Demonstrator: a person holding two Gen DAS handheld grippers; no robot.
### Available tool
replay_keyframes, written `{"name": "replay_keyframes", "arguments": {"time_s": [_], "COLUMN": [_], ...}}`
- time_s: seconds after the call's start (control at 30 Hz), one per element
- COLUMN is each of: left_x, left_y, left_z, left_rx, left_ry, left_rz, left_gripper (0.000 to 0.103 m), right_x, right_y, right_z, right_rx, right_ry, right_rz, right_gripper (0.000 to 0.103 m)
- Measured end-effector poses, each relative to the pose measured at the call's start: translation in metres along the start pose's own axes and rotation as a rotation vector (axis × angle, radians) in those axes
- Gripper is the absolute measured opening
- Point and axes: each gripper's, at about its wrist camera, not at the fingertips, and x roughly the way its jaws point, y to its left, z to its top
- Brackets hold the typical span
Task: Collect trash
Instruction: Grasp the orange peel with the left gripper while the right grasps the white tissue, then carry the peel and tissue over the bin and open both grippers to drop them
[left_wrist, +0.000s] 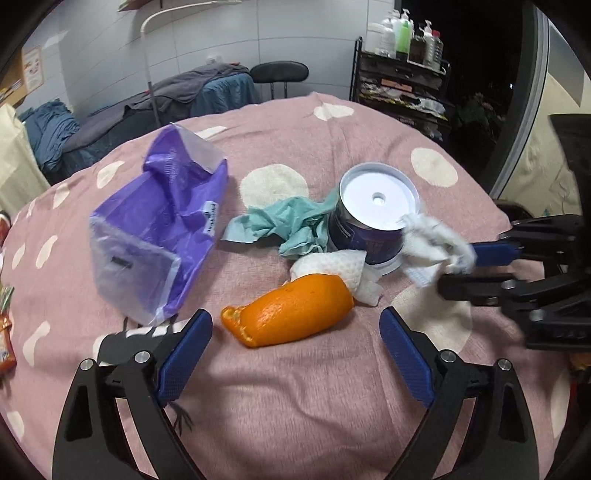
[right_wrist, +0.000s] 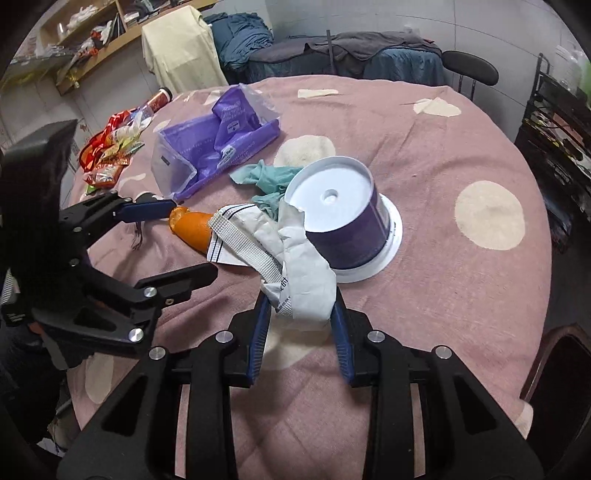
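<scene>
- Landmark: a purple disc-spindle case with a white lid stands on the table, which is draped in a pink cloth with cream dots.
- Right hand-held gripper: jaws narrowed onto a crumpled white wrapper, pinched at its lower end; the wrapper trails upward and leans against the near side of the case. In the left wrist view the same wrapper sits between this gripper's blue pads, at the right of the case.
- Left hand-held gripper: jaws spread wide, nothing between the pads; it hangs just in front of an orange peel, not touching it.
- Orange peel: on the cloth, in front of the case and to its left, partly under the wrapper in the right wrist view.
- Teal crumpled cloth or tissue: against the left side of the case.
- White paper towel: between the peel and the case.
- Purple plastic bag: lying open, well to the left of the case.
- Red snack wrappers: at the table edge, beyond the bag.
</scene>
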Motion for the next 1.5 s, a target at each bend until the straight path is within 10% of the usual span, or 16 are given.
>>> {"name": "replay_keyframes", "arguments": {"time_s": [0.5,1.07,1.5], "left_x": [0.011,-0.060,-0.065], "left_y": [-0.009,-0.029,-0.094], "left_z": [0.004,-0.015,-0.015], "left_rx": [0.092,-0.146,-0.126], "left_ry": [0.047,-0.183,-0.227], "left_rz": [0.052,-0.061,-0.170], "left_gripper": [0.039,0.038,0.038], "right_x": [-0.051,-0.091,-0.127], "right_y": [-0.039,-0.063,-0.101], "right_z": [-0.029,-0.075,-0.124], "right_rx": [0.169,0.291,0.407], "right_ry": [-0.119,-0.242,-0.307], "right_rz": [0.001,-0.014,-0.091], "right_gripper": [0.033,0.033,0.033]}}
